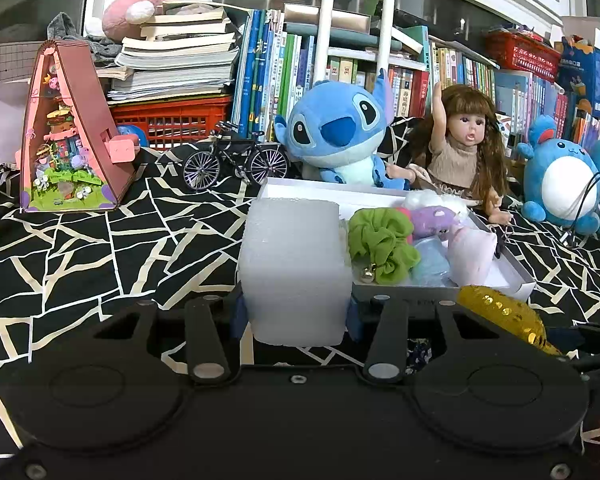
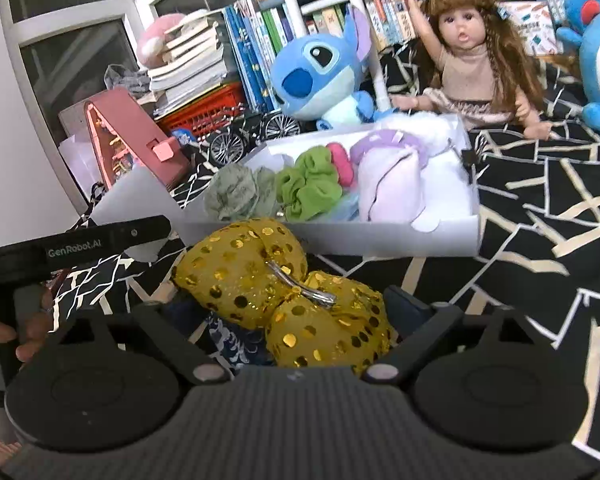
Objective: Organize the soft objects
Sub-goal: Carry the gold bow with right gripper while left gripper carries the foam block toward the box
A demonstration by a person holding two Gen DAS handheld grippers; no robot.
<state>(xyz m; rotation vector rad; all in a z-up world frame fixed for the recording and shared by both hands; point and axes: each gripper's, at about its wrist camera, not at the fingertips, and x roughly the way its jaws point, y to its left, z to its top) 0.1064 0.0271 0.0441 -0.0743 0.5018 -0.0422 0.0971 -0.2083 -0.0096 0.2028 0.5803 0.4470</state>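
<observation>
The white box (image 2: pixel 380 236), at frame centre on the patterned bench (image 2: pixel 540 216), already carries a green scrunchie (image 2: pixel 308 188) and other soft pieces, so the step in hand appears to be loading the remaining items. The left tongs (image 1: pixel 296 312) pinch a white foam block (image 1: pixel 294 268) at lower centre, just before the box's near left corner; the next move calls for carrying it over the rim and releasing. The right tongs (image 2: pixel 296 320) stand spread around the gold sequined bow (image 2: pixel 284 296), their pads apparently not pressing, just short of the box's near wall.
</observation>
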